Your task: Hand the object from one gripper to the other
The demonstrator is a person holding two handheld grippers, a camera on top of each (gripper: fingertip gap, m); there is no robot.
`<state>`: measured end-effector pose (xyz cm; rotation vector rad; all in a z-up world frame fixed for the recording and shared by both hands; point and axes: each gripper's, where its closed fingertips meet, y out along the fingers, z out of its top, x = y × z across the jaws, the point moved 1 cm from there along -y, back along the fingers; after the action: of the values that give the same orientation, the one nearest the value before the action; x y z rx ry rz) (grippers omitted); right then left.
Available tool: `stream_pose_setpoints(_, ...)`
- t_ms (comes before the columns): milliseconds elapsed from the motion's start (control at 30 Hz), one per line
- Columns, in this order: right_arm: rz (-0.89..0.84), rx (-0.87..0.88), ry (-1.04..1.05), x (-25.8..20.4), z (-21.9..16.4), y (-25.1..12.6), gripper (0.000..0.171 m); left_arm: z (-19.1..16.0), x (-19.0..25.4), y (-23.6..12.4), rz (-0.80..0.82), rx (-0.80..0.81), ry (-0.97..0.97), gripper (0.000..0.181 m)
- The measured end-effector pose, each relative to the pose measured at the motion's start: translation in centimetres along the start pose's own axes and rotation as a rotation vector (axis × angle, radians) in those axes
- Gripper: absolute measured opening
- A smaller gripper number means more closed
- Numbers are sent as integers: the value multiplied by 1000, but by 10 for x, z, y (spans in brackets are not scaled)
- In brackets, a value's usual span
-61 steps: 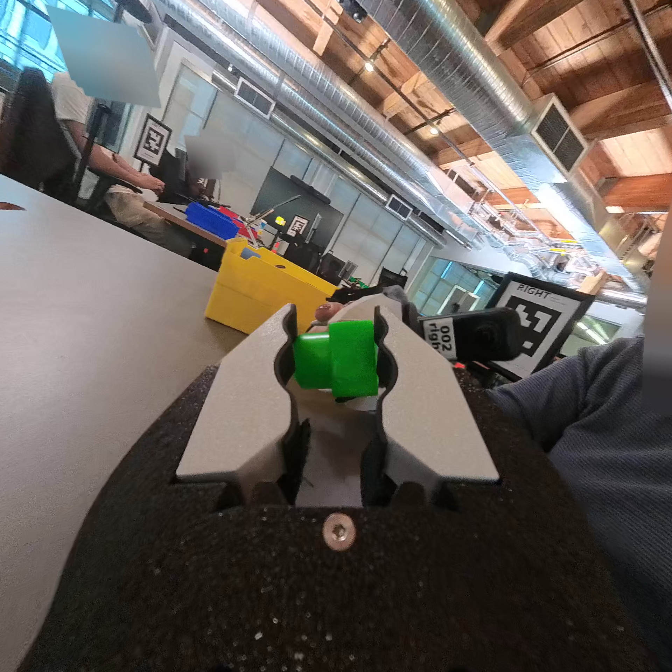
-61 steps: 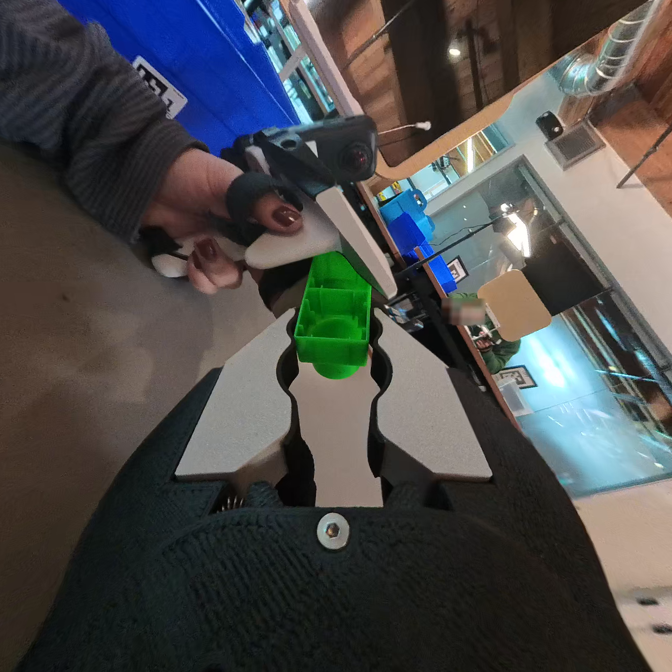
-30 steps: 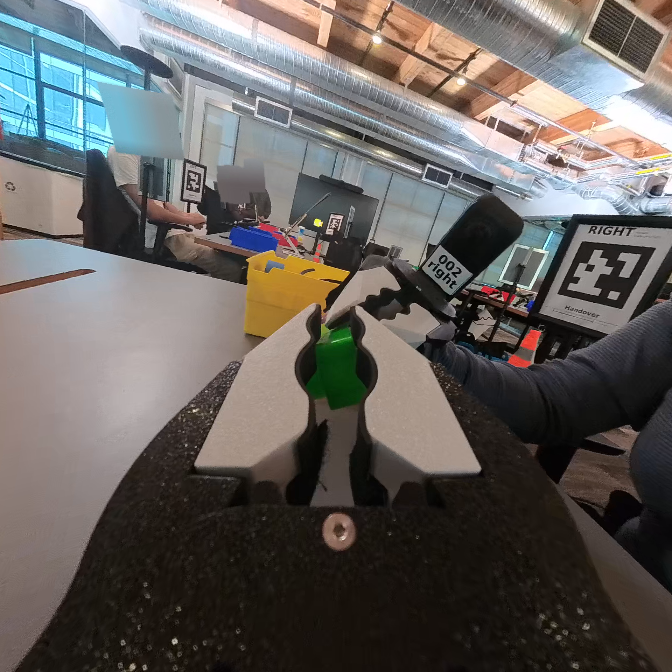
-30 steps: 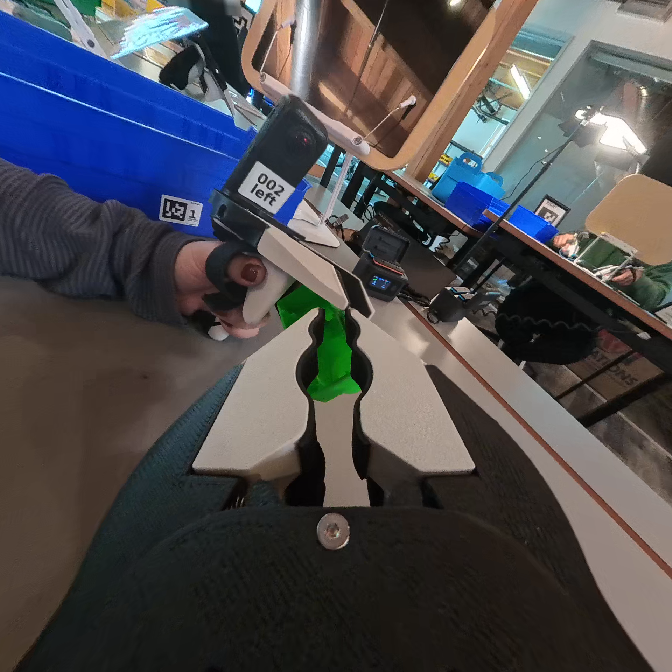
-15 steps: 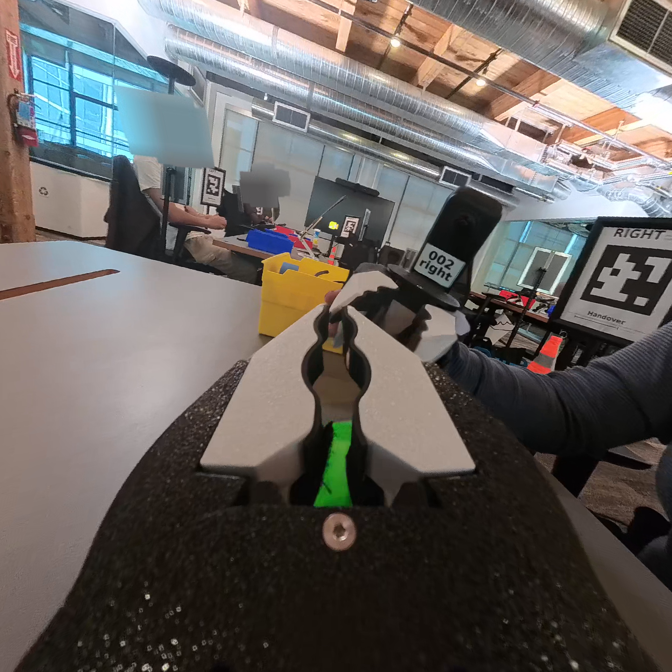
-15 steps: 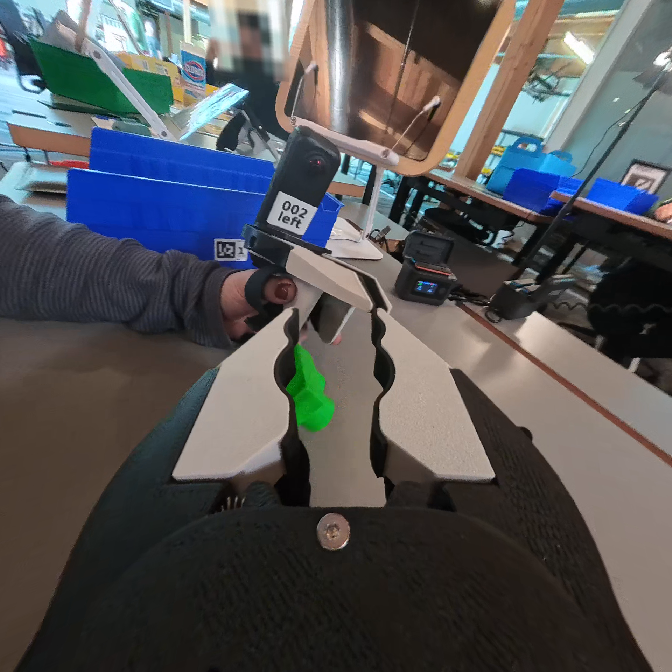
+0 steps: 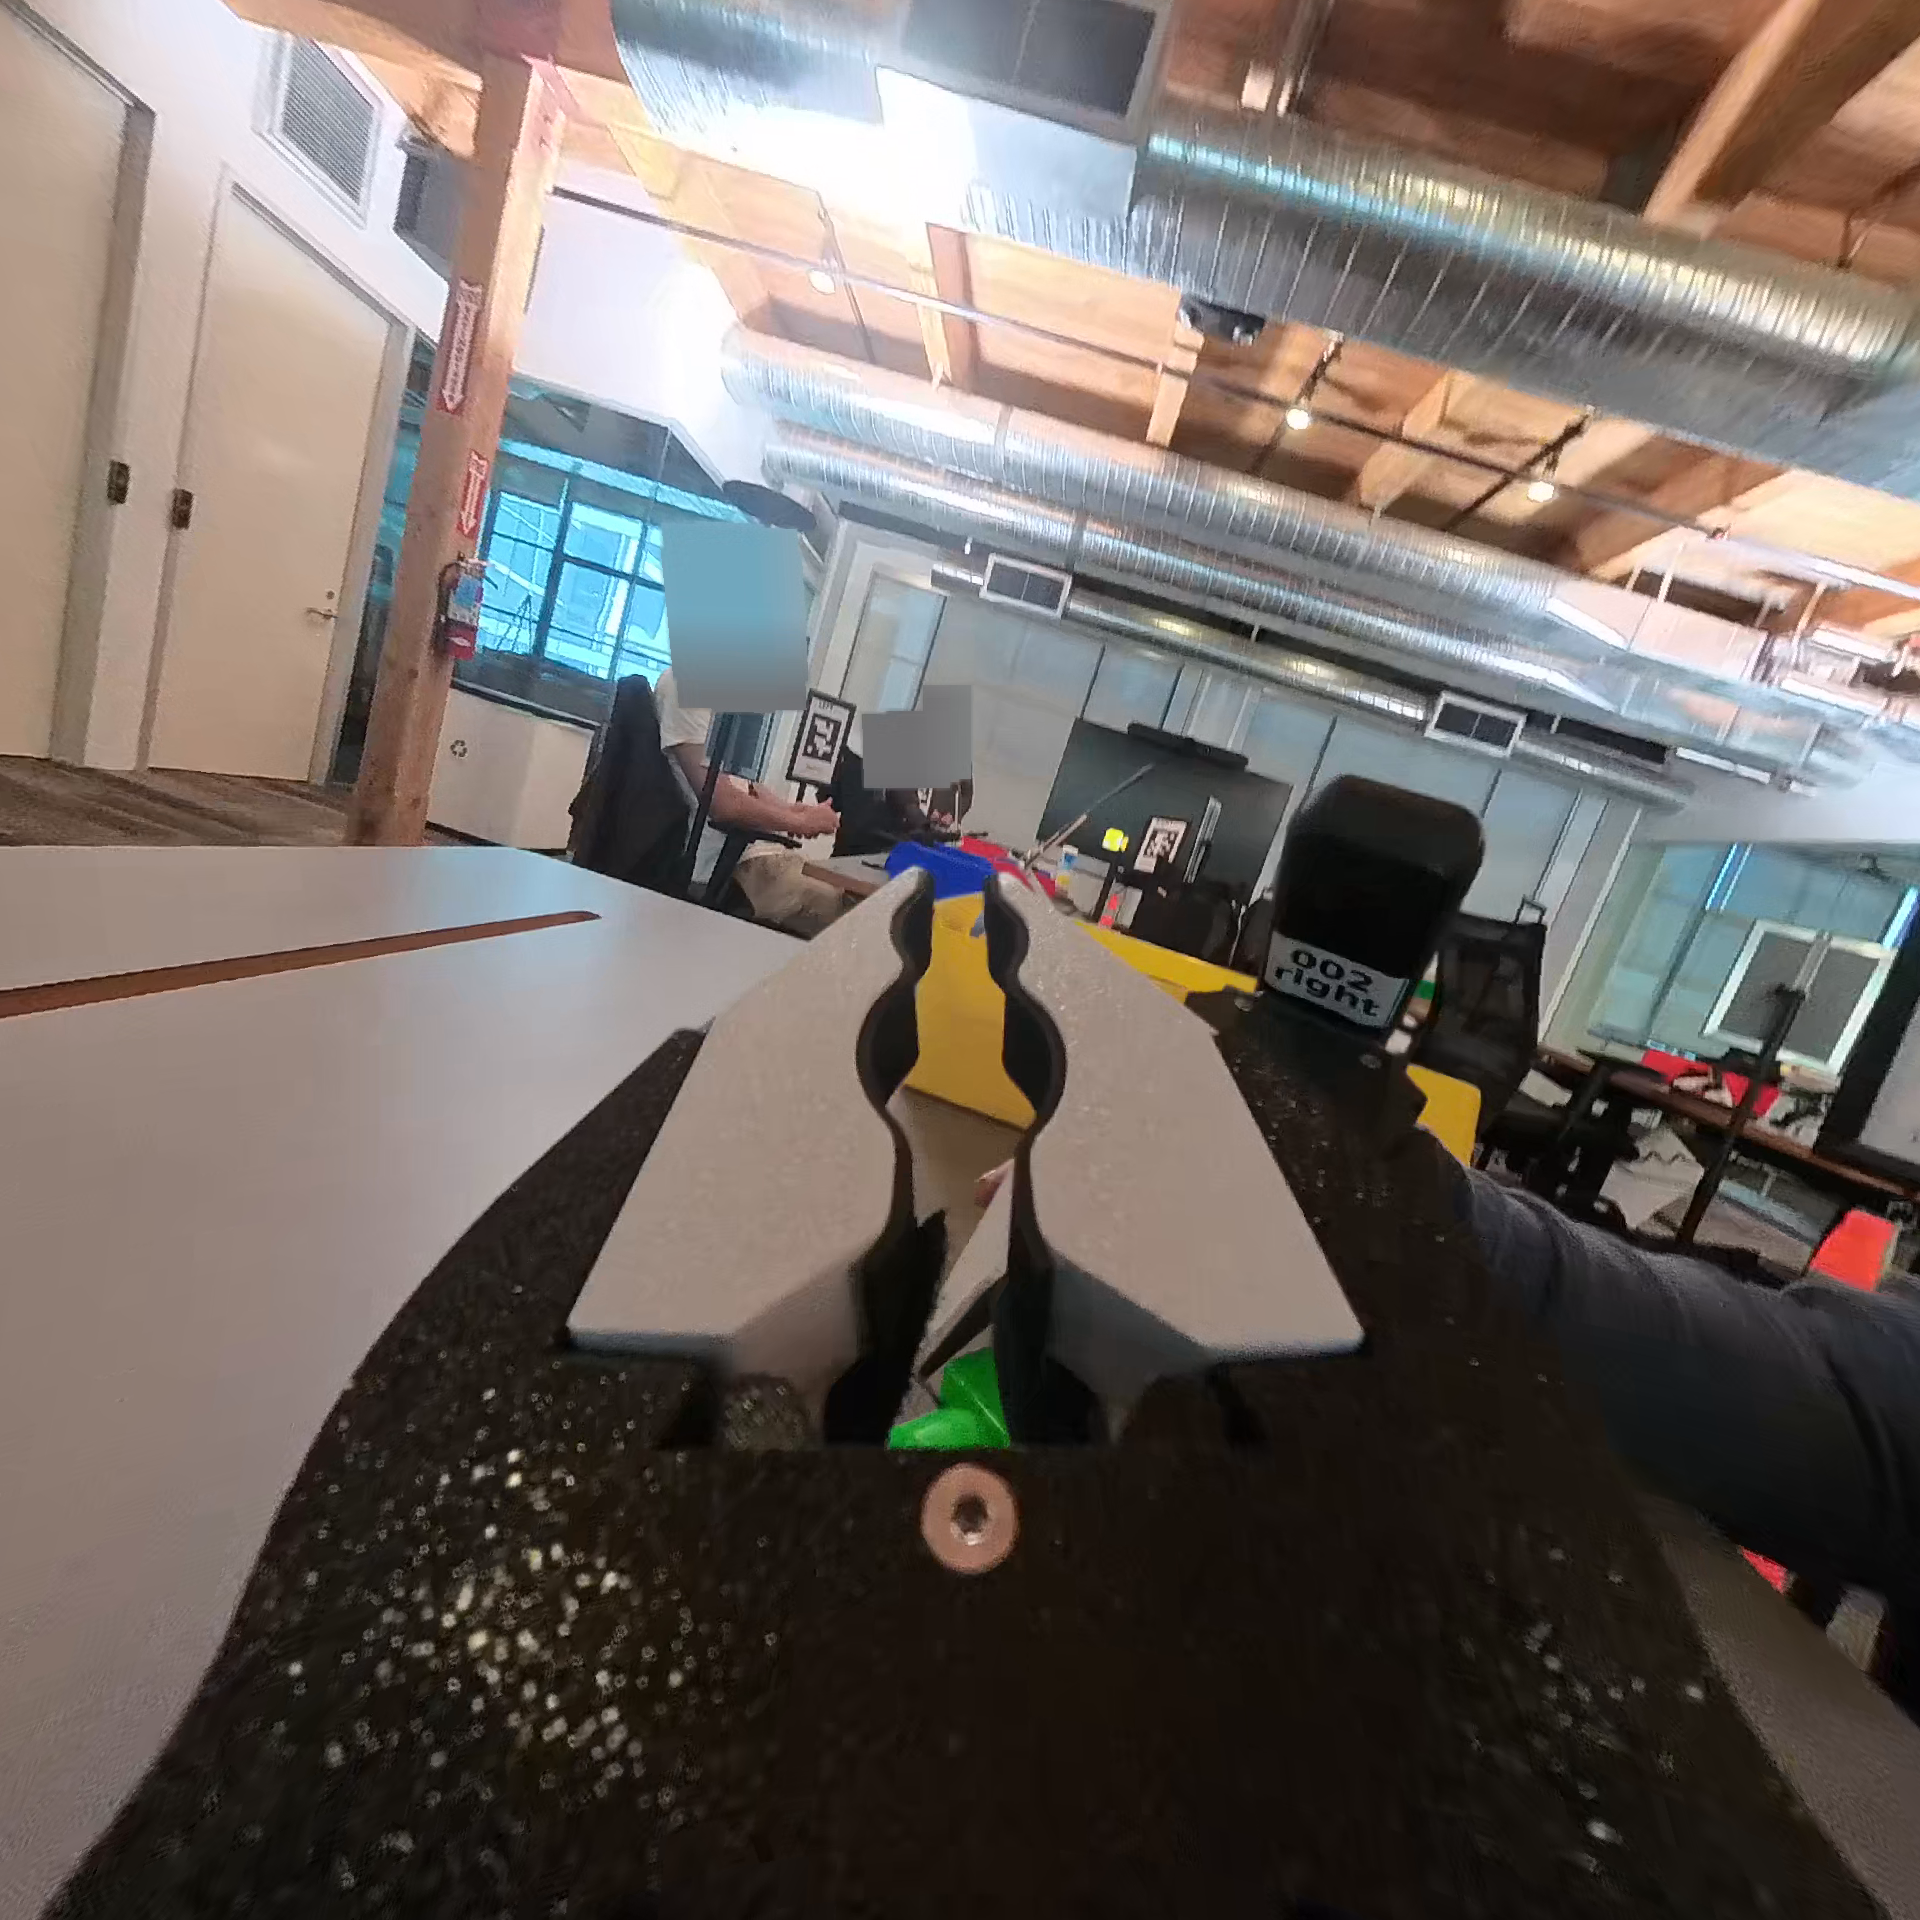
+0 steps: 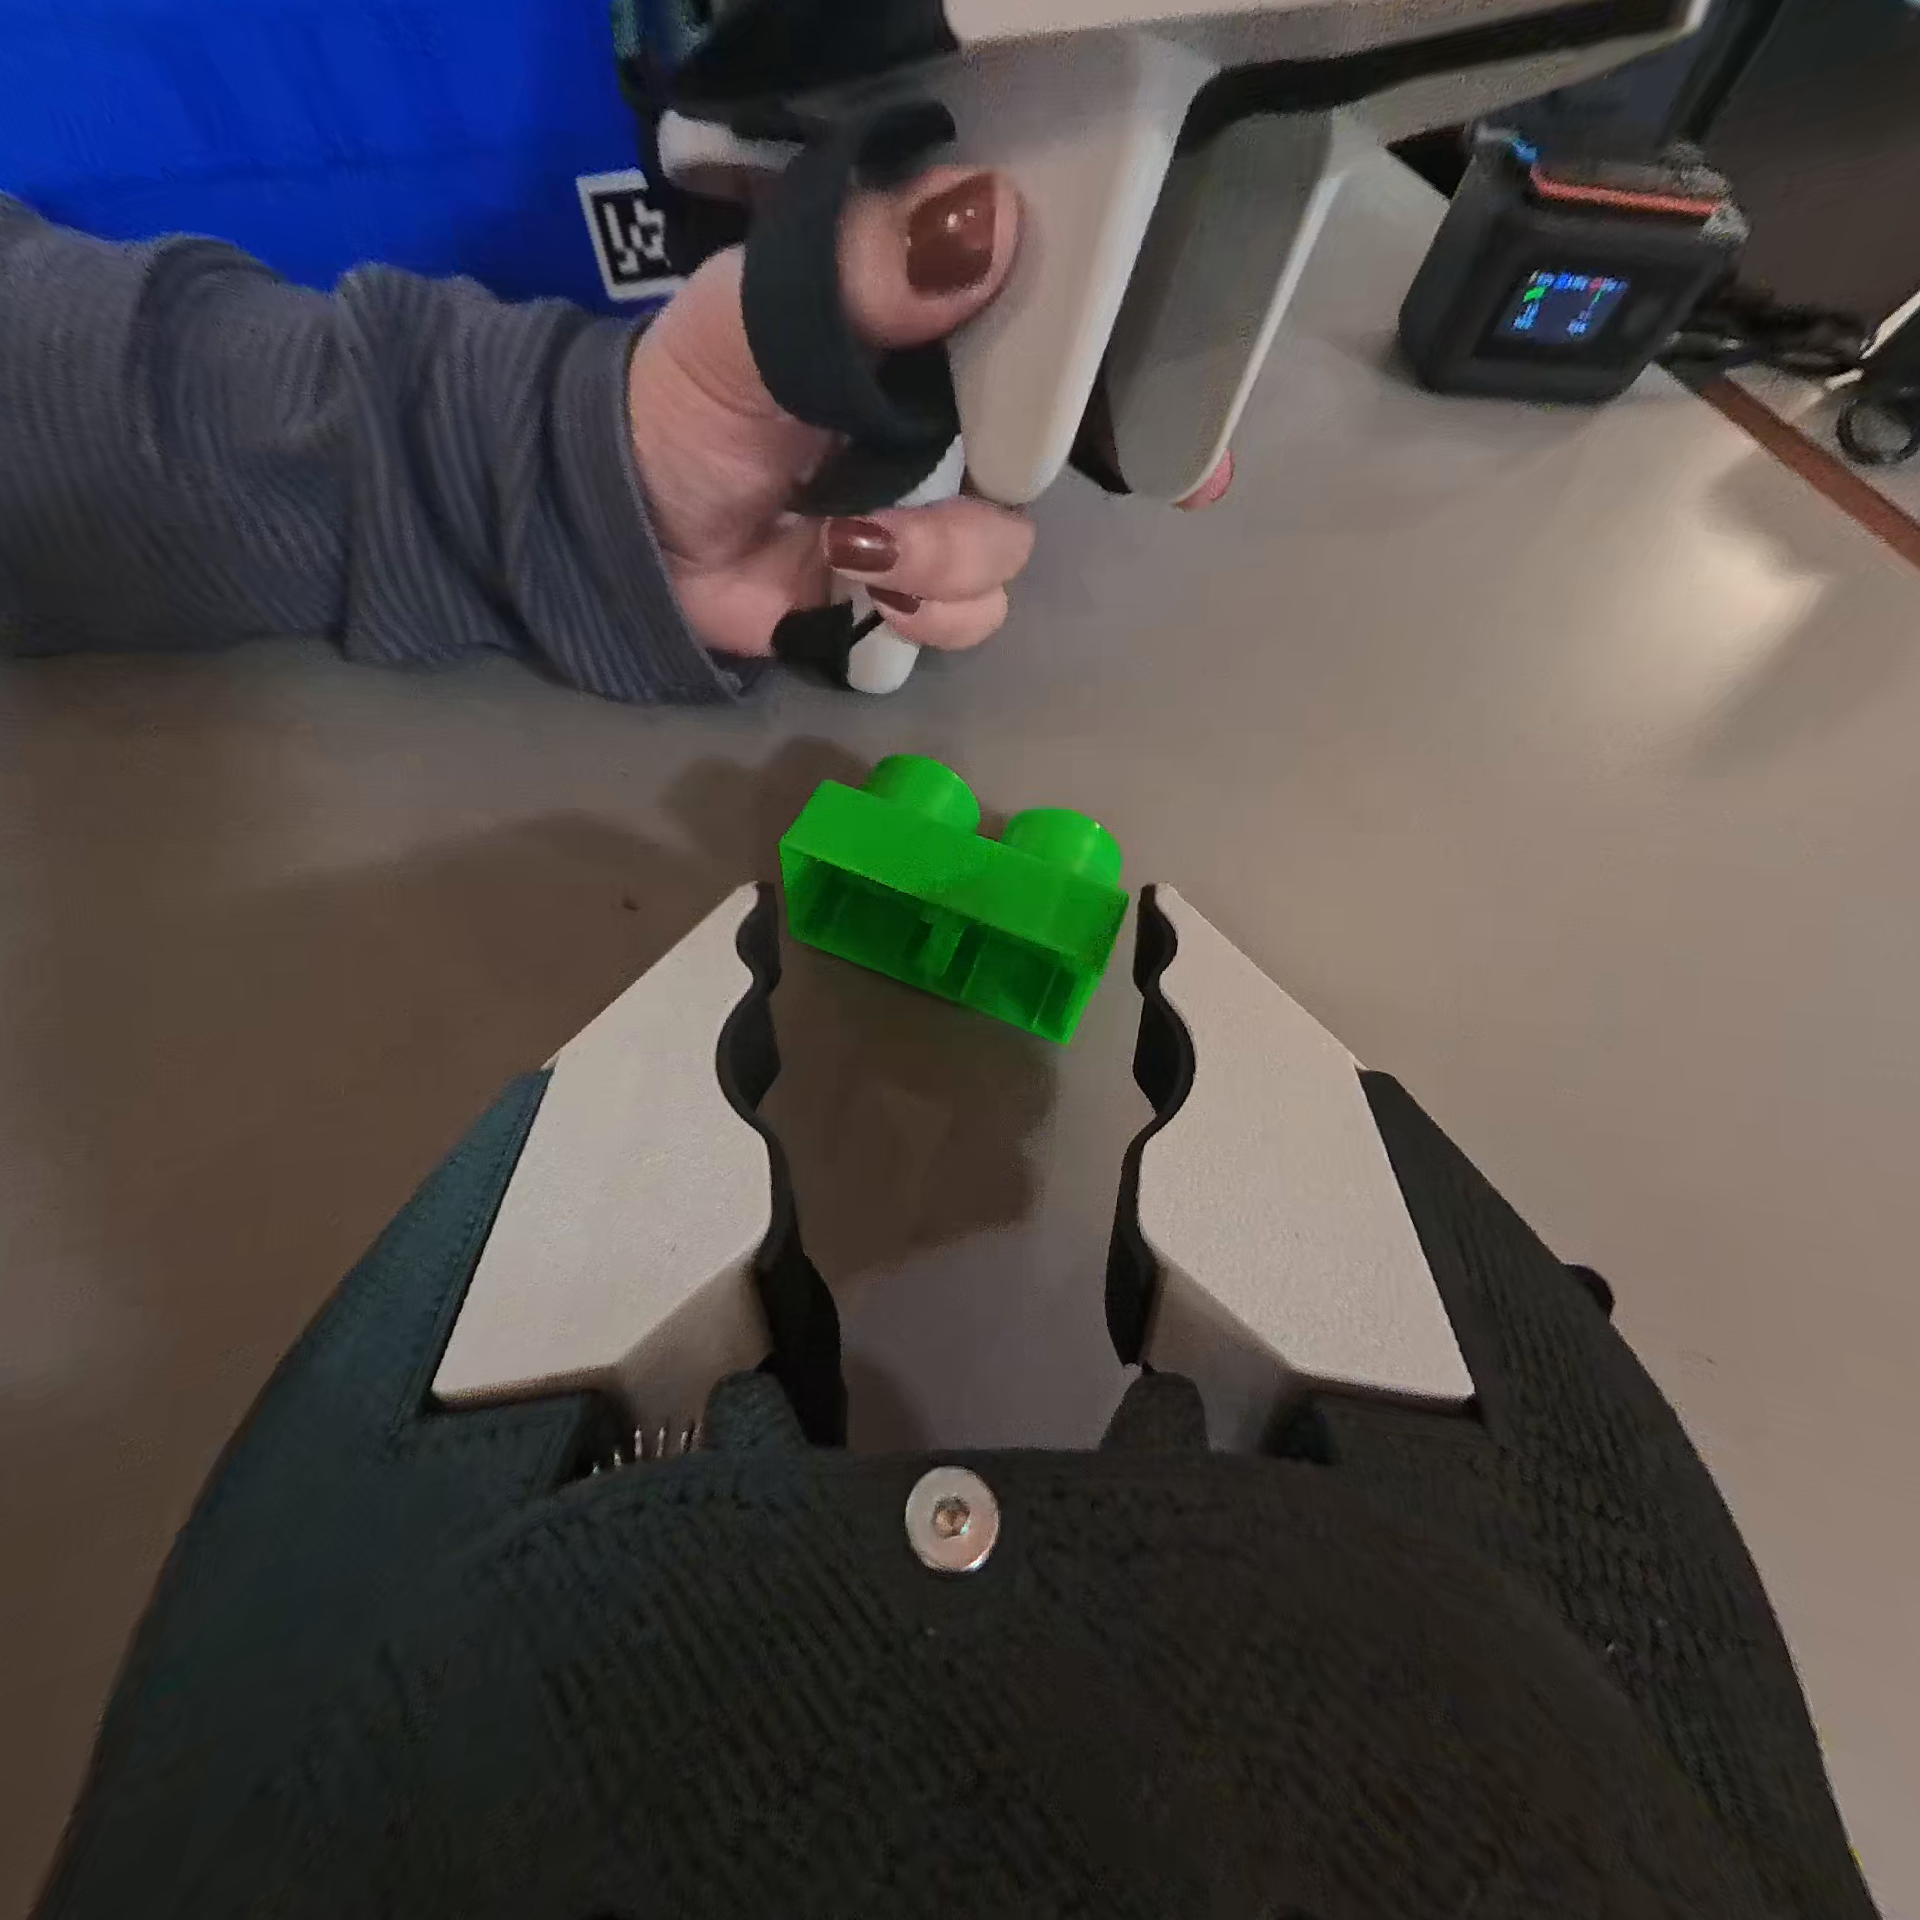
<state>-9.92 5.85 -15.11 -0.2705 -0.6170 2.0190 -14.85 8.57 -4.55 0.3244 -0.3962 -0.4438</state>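
A green two-stud brick [image 8: 914,883] lies on its side on the grey table [image 8: 1455,831], hollow underside facing me. No gripper holds it. My right gripper [image 8: 953,896] is wide open, its fingertips either side of the brick's near edge, just above the table. A hand holds my left gripper's handle [image 8: 1049,343] above and beyond the brick. In the left wrist view my left gripper [image 7: 954,894] is shut with nothing between its fingers. The brick [image 7: 956,1408] shows below through the gap at the finger bases. The right gripper's camera [image 7: 1361,914] stands close on the right.
A yellow bin [image 7: 956,1023] sits on the table beyond my left gripper. A blue bin [image 8: 312,114] stands behind the sleeve. A black device with a small screen [image 8: 1569,281] is at the far right. People sit at a far desk [image 7: 727,800]. Some 12 centimetres of space lies between my two pairs of fingers.
The brick was held between both grippers, then slipped down and now lies on the table. My right gripper opened wide and tipped down toward it. My left gripper rose, shut and empty.
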Motion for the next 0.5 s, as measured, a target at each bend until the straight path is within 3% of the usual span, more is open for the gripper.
stream_pose_setpoints(133,-31,-77,-7,3,-10,8,61,-6,4,3,-11,-39,31,9)
stream_pose_setpoints(333,-67,-35,3,11,-7,1,40,-3,2,1,-11,-16,5,10)
stream_pose_setpoints(500,-109,-13,-21,16,-3,0,35,-4,3,2,-13,-23,10,11)
